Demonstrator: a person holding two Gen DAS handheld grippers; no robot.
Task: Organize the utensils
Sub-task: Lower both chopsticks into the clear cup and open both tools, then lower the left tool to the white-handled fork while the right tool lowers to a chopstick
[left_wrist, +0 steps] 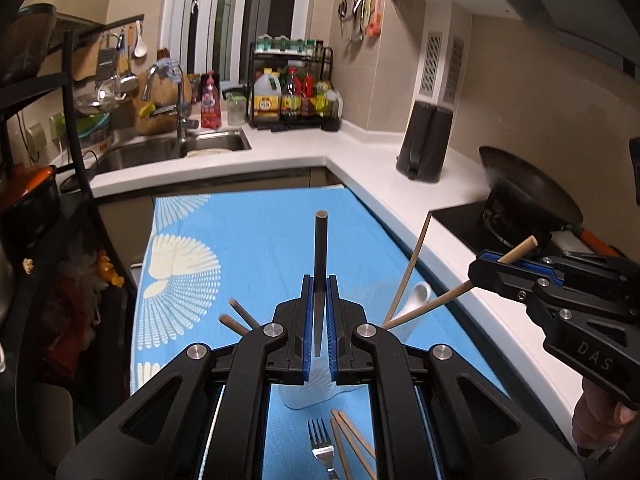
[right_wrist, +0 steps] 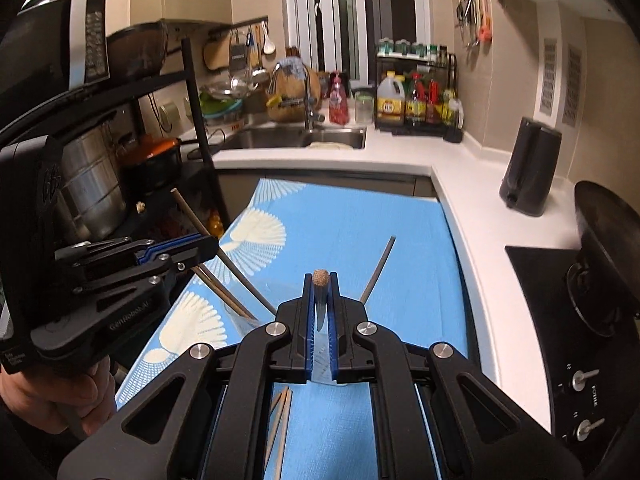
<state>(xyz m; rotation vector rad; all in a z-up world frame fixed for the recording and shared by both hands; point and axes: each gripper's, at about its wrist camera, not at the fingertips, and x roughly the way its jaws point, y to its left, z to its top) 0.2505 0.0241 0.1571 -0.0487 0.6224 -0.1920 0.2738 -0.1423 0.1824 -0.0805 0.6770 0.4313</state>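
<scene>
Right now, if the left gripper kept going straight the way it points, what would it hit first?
Probably nothing soon. The left gripper, shut on a dark chopstick, points over bare blue cloth toward the counter; depth is unclear.

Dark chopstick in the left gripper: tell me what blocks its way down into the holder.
Nothing visible blocks it. The left gripper holds the dark chopstick upright above the white holder, whose mouth hides behind the fingers. Other chopsticks lean out sideways.

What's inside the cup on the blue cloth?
Chopstick ends and a white spoon stick out of the cup. Its inside and bottom are hidden behind the left tool.
</scene>
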